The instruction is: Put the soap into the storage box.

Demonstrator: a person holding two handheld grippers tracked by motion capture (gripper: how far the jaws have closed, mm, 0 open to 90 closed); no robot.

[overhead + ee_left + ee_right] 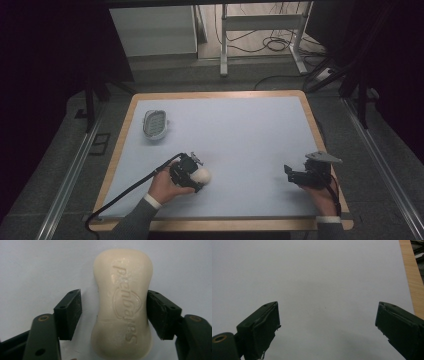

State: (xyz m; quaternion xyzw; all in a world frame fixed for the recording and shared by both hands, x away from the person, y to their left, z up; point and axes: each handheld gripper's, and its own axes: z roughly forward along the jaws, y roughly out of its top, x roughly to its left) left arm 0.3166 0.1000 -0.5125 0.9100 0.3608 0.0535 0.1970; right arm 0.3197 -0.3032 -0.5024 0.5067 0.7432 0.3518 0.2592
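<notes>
A cream bar of soap [122, 305] with embossed lettering lies on the pale blue mat [240, 135], left of centre near the front [203, 175]. My left gripper [198, 175] is open and straddles the bar [114, 302]. One jaw touches the bar's side; the other stands a small gap away from it. A white soap dish [154, 123] with a slotted floor sits at the mat's back left. My right gripper [290, 173] rests at the front right, open wide over bare mat [327, 312], with nothing between its jaws.
The mat covers a table with a wooden rim [310, 120], which also runs along the right of the right gripper view [412, 277]. The left gripper's cable [125, 192] trails off the front left corner. Desk legs and cables [270, 45] stand on the floor behind.
</notes>
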